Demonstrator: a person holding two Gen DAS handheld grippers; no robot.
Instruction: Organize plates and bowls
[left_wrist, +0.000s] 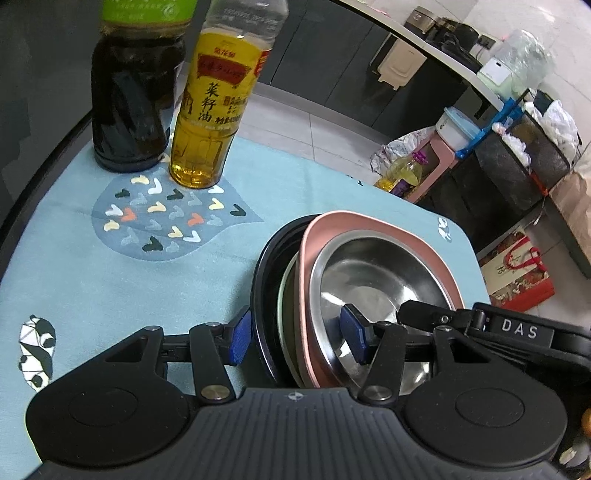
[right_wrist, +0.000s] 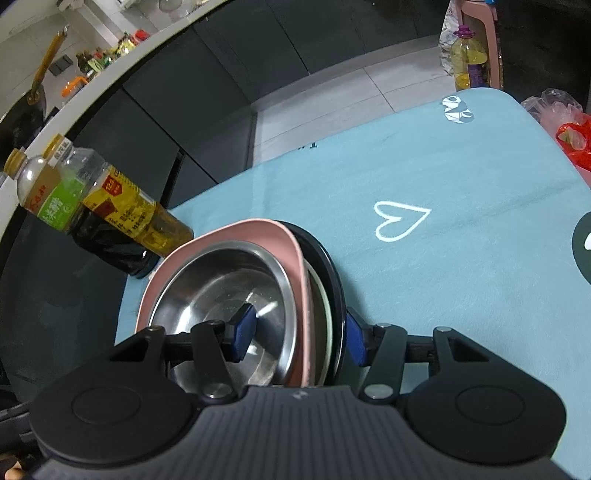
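Observation:
A nested stack of dishes is held on edge above the light-blue tablecloth (left_wrist: 110, 280). It has a steel bowl (left_wrist: 369, 280) inside a pink plate (left_wrist: 332, 225), then a pale plate and a black plate (left_wrist: 264, 266) at the back. My left gripper (left_wrist: 299, 338) is shut on the stack, one blue pad inside the steel bowl and one behind the black plate. My right gripper (right_wrist: 299, 338) is shut on the same stack from the other side, with the steel bowl (right_wrist: 221, 291), pink plate (right_wrist: 236, 229) and black plate (right_wrist: 328, 266) between its pads. The right gripper's body also shows in the left wrist view (left_wrist: 517, 328).
A dark sauce bottle (left_wrist: 129, 103) and a yellow oil bottle (left_wrist: 214, 110) stand at the table's far left; both show in the right wrist view (right_wrist: 110, 218). Beyond the table edge are grey floor tiles, dark cabinets, an oil jug (left_wrist: 402, 173), bins and bags. A red bag (right_wrist: 572, 136) lies at the table's right edge.

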